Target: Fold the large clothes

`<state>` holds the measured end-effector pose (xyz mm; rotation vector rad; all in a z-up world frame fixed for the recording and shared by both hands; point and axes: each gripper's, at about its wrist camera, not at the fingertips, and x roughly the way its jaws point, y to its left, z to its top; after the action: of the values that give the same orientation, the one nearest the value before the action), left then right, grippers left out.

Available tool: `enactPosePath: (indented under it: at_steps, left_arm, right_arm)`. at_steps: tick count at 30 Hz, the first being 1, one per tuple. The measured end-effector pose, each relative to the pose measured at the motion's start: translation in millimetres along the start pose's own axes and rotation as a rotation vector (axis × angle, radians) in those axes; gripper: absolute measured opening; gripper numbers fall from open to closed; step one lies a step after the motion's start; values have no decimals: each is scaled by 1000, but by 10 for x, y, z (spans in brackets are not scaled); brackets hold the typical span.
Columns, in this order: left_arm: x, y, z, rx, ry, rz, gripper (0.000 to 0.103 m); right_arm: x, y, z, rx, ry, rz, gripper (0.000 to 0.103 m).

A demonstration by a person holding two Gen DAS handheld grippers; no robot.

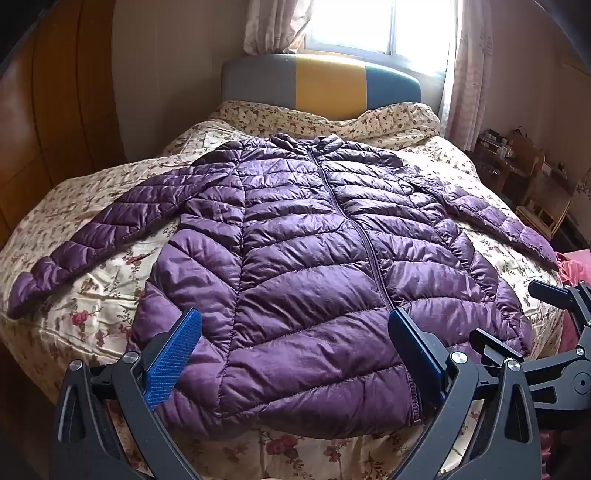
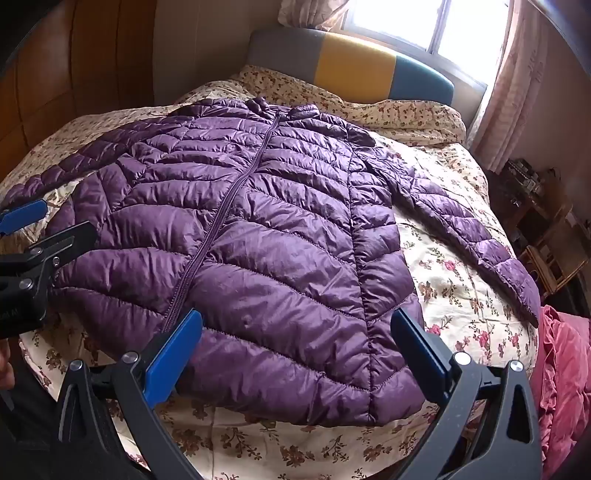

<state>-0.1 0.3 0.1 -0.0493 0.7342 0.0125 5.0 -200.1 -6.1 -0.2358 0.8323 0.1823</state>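
Note:
A purple quilted puffer jacket (image 1: 306, 266) lies flat and zipped on a floral bedspread (image 1: 92, 295), collar toward the headboard, both sleeves spread out. It also shows in the right wrist view (image 2: 266, 240). My left gripper (image 1: 295, 332) is open and empty, hovering over the hem left of the zipper. My right gripper (image 2: 295, 332) is open and empty, hovering over the hem on the jacket's right half. The right gripper's body (image 1: 554, 332) shows at the right edge of the left wrist view, and the left gripper's body (image 2: 33, 251) at the left edge of the right wrist view.
A padded headboard (image 1: 321, 81) in grey, yellow and teal stands under a bright window (image 1: 380, 26) with curtains. A wooden wardrobe (image 1: 55, 122) is on the left. Wooden furniture with clutter (image 1: 524, 173) and a pink blanket (image 2: 565, 376) sit on the right.

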Motion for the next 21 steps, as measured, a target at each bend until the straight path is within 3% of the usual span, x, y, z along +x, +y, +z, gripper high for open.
enactPosePath:
  at_steps: [21]
  left_arm:
    - [20, 15, -4, 1, 15, 4, 100]
  right_arm:
    - [11, -9, 4, -3, -6, -17, 101]
